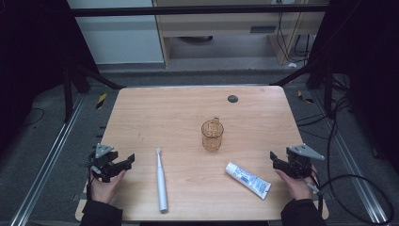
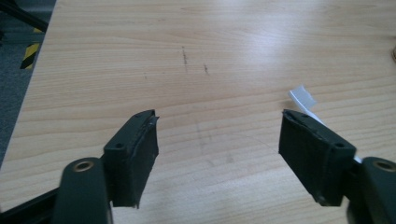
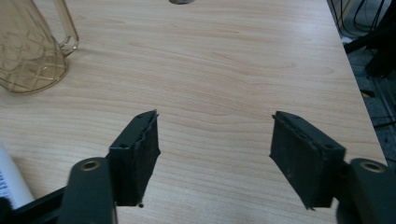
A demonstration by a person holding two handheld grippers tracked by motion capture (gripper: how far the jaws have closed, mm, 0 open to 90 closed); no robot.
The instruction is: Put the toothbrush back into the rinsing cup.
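Observation:
An amber glass mug (image 1: 212, 135) stands upright near the middle of the wooden table (image 1: 169, 108); it appears again as the mug (image 3: 28, 46) at the upper left of the right gripper view. A white toothbrush (image 1: 161, 179) lies lengthwise left of centre, its head (image 2: 302, 99) peeking past the left gripper's right jaw. A white-and-blue toothpaste tube (image 1: 248, 179) lies at the front right; one end of the tube (image 3: 10, 179) shows at the lower left. My left gripper (image 1: 123, 162) (image 2: 218, 135) is open at the front left edge. My right gripper (image 1: 275, 159) (image 3: 214, 135) is open at the front right, just right of the tube.
A small dark round cap (image 1: 232, 98) is set in the table near its far edge. Black frame bars (image 1: 94, 77) slant down at both far corners. Cables (image 1: 348, 155) lie on the floor to the right. Pale cabinets (image 1: 226, 28) stand beyond the table.

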